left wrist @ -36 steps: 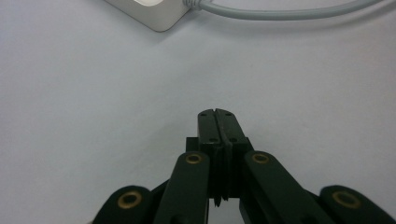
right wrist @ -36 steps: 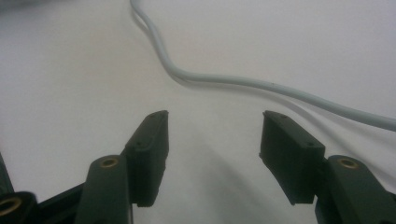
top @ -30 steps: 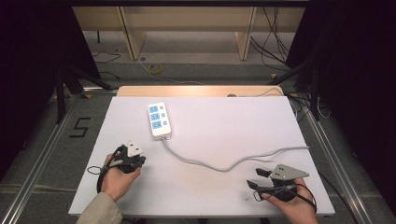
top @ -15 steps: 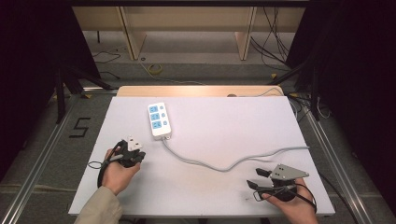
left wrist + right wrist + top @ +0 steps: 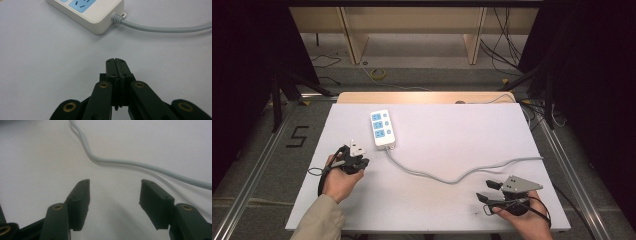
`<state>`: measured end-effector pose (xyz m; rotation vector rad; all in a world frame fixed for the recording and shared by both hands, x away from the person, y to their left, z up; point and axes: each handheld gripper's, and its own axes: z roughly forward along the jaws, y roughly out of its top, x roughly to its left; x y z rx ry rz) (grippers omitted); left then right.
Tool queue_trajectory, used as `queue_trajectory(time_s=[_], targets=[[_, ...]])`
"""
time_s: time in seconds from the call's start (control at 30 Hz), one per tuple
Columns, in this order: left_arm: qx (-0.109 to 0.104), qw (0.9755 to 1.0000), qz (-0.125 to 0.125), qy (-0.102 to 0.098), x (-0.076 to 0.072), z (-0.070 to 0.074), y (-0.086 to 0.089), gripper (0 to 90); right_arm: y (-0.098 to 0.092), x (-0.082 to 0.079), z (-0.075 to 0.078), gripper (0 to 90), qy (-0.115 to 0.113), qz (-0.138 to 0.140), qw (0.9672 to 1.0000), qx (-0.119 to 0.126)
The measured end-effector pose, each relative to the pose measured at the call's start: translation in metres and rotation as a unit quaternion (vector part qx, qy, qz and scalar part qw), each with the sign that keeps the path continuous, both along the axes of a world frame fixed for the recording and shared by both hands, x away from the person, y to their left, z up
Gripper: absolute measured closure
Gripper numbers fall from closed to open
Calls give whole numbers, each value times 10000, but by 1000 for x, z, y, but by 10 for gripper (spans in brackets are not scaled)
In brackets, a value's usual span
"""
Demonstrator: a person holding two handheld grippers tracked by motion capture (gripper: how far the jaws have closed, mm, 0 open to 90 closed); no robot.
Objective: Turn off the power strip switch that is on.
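One white power strip (image 5: 382, 129) lies on a white table (image 5: 452, 125), towards the far left of centre, with three blue socket faces counted along its top in the high view. One grey cable (image 5: 462, 175) leaves the strip's near end and snakes across the table to the right edge. Two grippers are in use, one in each of a person's hands, both near the front edge. The left gripper (image 5: 357, 161) sits just short of the strip's near end, a little to its left, and is not touching it; its jaws are pressed together with nothing between them. In the left gripper view the closed left gripper (image 5: 116, 65) points at the corner of the power strip (image 5: 95, 15) where the cable (image 5: 160, 28) comes out, and the strip's far part is cut off by the top edge. The right gripper (image 5: 487, 192) rests at the front right, well apart from the strip, with jaws spread wide and empty. In the right gripper view the cable (image 5: 120, 162) curves across the table just beyond the open right gripper (image 5: 113, 195). A small white piece on top of the left gripper is hard to make out.
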<state>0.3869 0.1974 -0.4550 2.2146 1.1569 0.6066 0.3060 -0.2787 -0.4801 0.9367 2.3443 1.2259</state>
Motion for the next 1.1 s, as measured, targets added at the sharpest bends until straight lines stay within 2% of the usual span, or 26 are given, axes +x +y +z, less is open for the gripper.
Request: queue_trajectory(time_s=[0.53,0.77,1.1], targets=[[-1,10000,24,40,13,6,-5,896,0,0,0,422,10,0,10000,-3],[47,9999,-5,128,20,8,-6,896,-1,0,0,422,8,6,10000,-7],[72,9999,23,114,31,15,-7,896,-1,1,0,422,2,-6,10000,0]])
